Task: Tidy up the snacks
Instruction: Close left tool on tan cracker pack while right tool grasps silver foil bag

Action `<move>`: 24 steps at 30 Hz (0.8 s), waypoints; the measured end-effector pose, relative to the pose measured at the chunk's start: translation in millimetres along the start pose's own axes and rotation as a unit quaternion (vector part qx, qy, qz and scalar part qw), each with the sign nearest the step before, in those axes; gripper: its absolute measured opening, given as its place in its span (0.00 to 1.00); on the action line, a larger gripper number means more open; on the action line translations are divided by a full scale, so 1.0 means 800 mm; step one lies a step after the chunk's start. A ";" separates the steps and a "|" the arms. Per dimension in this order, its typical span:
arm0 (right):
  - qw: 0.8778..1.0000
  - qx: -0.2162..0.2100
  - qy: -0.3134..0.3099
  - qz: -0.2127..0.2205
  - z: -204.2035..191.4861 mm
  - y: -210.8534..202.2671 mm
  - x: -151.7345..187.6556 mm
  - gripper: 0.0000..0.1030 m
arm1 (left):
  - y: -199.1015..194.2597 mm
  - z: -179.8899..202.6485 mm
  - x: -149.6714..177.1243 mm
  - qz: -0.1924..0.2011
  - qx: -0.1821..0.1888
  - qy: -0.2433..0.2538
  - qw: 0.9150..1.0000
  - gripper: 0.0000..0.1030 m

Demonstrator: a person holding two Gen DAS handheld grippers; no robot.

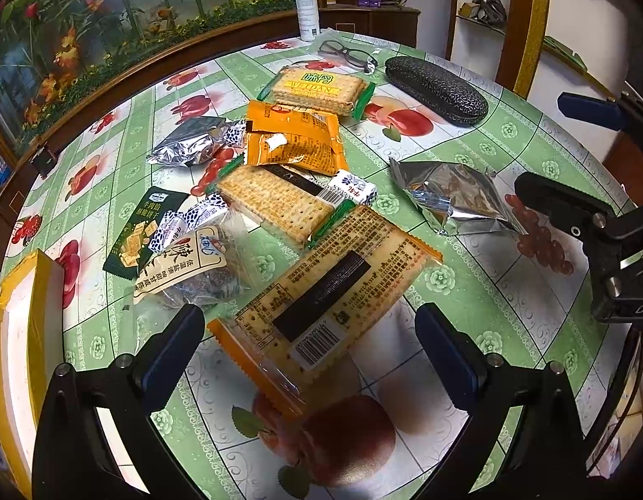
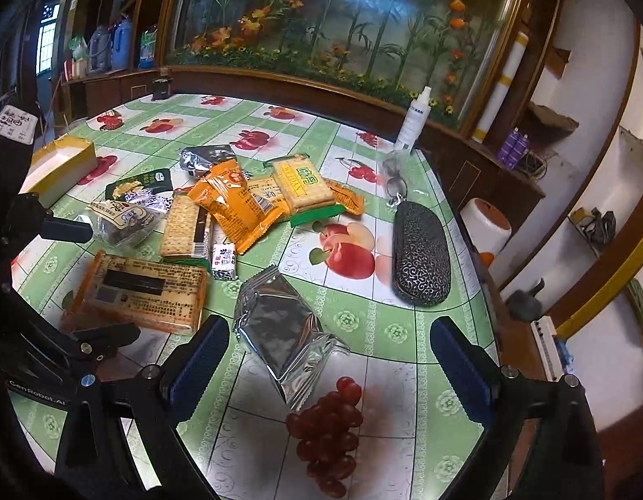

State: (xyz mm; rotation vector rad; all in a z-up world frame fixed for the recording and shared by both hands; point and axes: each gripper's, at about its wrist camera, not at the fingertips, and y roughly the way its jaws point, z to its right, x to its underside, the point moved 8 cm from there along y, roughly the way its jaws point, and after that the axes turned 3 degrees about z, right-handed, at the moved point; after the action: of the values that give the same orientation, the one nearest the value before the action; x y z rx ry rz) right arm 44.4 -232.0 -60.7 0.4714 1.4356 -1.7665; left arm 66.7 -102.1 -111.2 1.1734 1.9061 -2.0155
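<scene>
Cracker packs [image 1: 325, 291], orange pouches [image 1: 294, 137], silver foil packets [image 2: 286, 333], scattered flat on tablecloth

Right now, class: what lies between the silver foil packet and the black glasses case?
Only bare tablecloth; the right wrist view shows the silver foil packet and black glasses case apart, nothing between.

We lose the yellow-edged box [image 1: 19, 333] off the left edge of the left wrist view. The orange cracker pack [image 1: 321, 304] blurs at its near end, its small print unreadable (barcode aside). Under the orange pouch [image 2: 234, 204], another pack [image 2: 344, 196] shows only a corner in the right wrist view.
</scene>
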 end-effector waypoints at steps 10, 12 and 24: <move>1.000 0.003 -0.004 0.003 -0.003 -0.005 -0.004 0.96 | 0.004 0.001 0.001 -0.005 0.005 -0.001 1.000 0.98; 1.000 0.003 -0.004 0.002 -0.004 -0.005 -0.003 0.96 | 0.006 0.001 0.002 -0.007 0.006 -0.002 1.000 0.98; 0.987 -0.117 0.101 -0.042 0.011 0.041 0.028 0.96 | 0.041 -0.006 0.006 -0.035 0.026 0.007 0.999 0.99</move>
State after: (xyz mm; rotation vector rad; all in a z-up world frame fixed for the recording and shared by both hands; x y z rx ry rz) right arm 57.4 -249.0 -95.2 0.4803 1.8042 -1.6244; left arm 84.0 -102.4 -139.7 1.1521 1.9378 -2.1100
